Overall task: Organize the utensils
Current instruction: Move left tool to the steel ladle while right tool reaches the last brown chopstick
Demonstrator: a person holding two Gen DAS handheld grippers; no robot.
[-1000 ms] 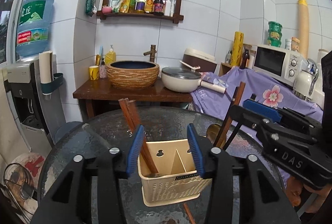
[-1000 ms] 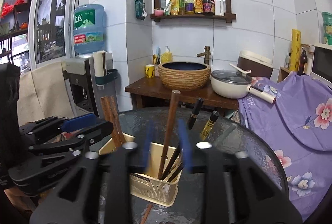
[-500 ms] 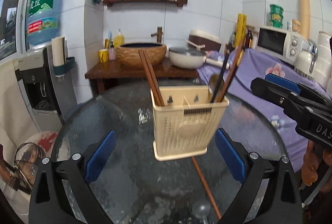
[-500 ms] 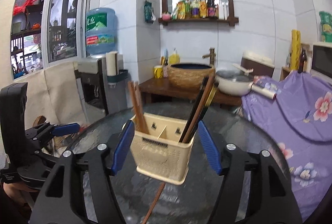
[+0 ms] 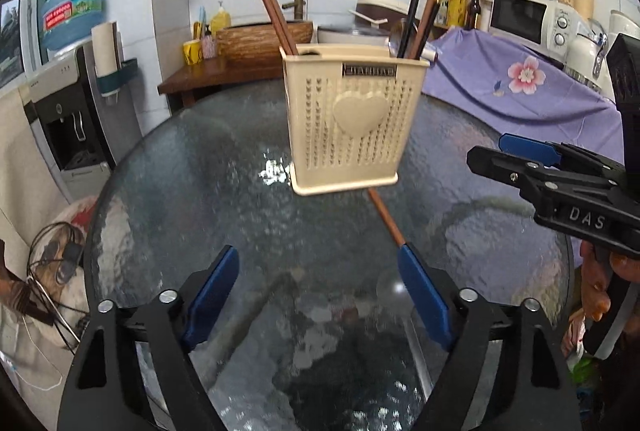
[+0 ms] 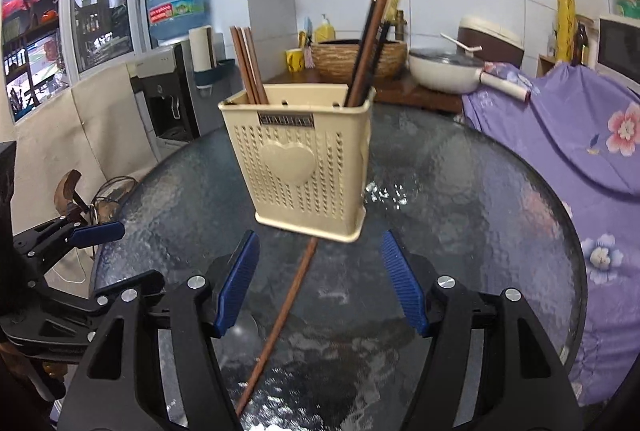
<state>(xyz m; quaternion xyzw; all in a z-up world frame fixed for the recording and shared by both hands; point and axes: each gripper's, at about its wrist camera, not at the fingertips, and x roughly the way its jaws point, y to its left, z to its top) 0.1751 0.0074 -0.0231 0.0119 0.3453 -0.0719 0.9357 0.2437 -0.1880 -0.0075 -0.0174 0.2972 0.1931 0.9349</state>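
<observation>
A cream perforated utensil holder [image 5: 352, 119] with a heart on its front stands on the round glass table [image 5: 200, 191]; it also shows in the right wrist view [image 6: 304, 159]. Brown chopsticks [image 5: 276, 19] stand in its left compartment, darker utensils [image 5: 424, 15] in its right. One long brown wooden-handled utensil [image 6: 280, 315] lies on the glass in front of the holder, with a metal spoon bowl [image 5: 394, 285] near its near end. My left gripper [image 5: 320, 295] is open and empty, well short of the holder. My right gripper [image 6: 320, 283] is open and empty above the lying utensil.
A purple flowered cloth [image 6: 580, 135] covers the counter on the right, with a microwave [image 5: 532, 15]. A wooden bench with a basin [image 6: 352, 59] and pan [image 6: 444, 73] stands behind the table. A water dispenser [image 5: 68, 95] stands left.
Both grippers have opened and drawn back from the holder, which now stands free on the table. The right gripper let go of the utensil it held in the holder.
</observation>
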